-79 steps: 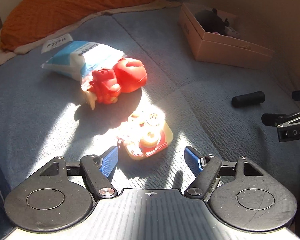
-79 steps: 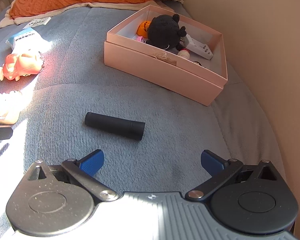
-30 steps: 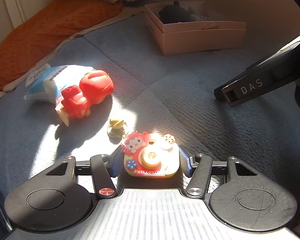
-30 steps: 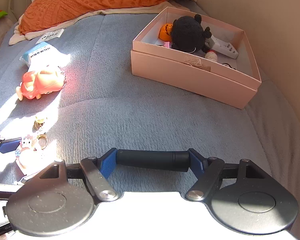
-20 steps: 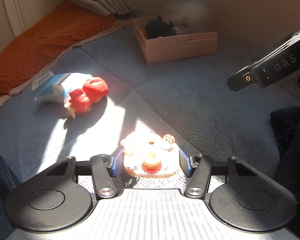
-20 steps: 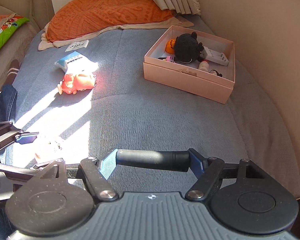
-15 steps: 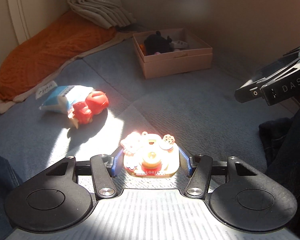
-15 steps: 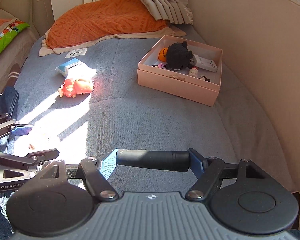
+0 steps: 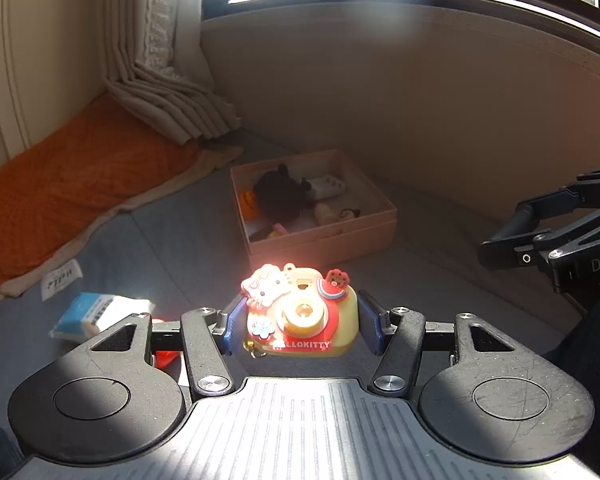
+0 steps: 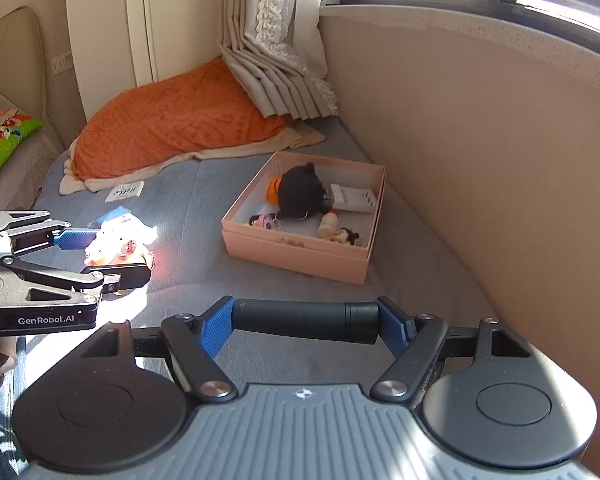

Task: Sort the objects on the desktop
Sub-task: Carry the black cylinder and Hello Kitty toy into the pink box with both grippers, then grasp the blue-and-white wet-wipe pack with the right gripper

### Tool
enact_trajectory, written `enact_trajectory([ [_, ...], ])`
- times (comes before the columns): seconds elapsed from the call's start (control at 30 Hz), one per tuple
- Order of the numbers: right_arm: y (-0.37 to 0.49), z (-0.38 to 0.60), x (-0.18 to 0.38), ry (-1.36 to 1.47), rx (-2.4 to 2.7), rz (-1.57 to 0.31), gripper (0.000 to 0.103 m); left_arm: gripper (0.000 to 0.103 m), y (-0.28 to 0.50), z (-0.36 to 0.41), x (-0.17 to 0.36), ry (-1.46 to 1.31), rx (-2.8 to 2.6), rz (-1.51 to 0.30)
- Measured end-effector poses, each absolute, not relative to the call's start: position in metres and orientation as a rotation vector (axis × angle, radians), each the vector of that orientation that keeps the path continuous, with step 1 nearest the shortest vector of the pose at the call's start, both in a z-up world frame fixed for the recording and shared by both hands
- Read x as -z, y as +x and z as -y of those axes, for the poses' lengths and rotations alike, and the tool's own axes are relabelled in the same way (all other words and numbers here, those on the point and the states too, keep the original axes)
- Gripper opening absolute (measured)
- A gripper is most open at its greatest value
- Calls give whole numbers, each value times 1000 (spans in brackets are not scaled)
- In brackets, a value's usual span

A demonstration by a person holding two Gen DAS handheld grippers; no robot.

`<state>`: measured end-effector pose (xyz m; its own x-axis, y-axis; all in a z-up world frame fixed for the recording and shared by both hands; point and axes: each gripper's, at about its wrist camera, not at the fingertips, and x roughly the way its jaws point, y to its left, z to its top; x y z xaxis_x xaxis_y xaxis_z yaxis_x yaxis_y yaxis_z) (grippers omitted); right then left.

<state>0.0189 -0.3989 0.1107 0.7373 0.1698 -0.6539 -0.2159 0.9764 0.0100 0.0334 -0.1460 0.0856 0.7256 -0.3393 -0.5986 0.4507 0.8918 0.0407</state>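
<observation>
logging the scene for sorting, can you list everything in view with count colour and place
toy camera: 1, yellow and red, held in left claw
tube: 1, black, held in right claw
box: 1, pink, on grey cushion by wall, holding small toys
plush: 1, black, inside box
tissue pack: 1, blue and white, on cushion
pillow: 1, orange, far end
left claw: 1, black, blue pads, closed on camera
right claw: 1, black, blue pads, closed on tube

Two grippers: the left gripper (image 9: 302, 322) grips one toy camera (image 9: 300, 316), the right gripper (image 10: 306, 322) one black cylinder (image 10: 306, 320). One pink box (image 10: 296, 250) sits far right, with one black plush (image 10: 300, 192) and one white charger (image 10: 354, 198) inside. Far left lie one tissue pack (image 9: 100, 314), one white card (image 10: 125, 191) and one orange pillow (image 10: 176, 128).
</observation>
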Motion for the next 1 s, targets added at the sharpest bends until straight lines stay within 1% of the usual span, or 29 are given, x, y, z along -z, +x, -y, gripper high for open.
enact_trajectory([
  [0.1, 52, 413, -136, -43, -195, -644, 75, 61, 71, 172, -104, 194, 462, -523],
  [0.23, 116, 421, -161, 14, -186, -567, 75, 61, 125, 207, -105, 178, 461, -448],
  [0.27, 135, 422, -161, 39, -186, -564, 76, 63, 139, 214, -101, 167, 459, -449],
  [0.33, 168, 426, -157, 108, -190, -581, 81, 73, 163, 220, -89, 156, 433, -472],
  [0.37, 178, 430, -152, 149, -172, -594, 84, 74, 169, 219, -83, 151, 412, -490],
  [0.4, 185, 432, -147, 181, -161, -605, 84, 75, 172, 214, -77, 140, 396, -513],
  [0.43, 190, 433, -137, 221, -160, -622, 84, 80, 171, 203, -68, 117, 388, -545],
  [0.5, 189, 432, -117, 245, -152, -637, 86, 85, 162, 183, -52, 113, 371, -598],
  [0.57, 185, 424, -92, 209, -123, -673, 86, 85, 147, 157, -32, 159, 337, -647],
  [0.7, 178, 394, -54, 85, -98, -763, 86, 91, 116, 98, -10, 198, 275, -736],
  [0.8, 168, 365, -45, -24, -116, -764, 86, 94, 98, 52, -1, 169, 180, -750],
  [1.0, 152, 295, -39, -156, -176, -780, 86, 95, 102, -21, 11, -13, -44, -786],
])
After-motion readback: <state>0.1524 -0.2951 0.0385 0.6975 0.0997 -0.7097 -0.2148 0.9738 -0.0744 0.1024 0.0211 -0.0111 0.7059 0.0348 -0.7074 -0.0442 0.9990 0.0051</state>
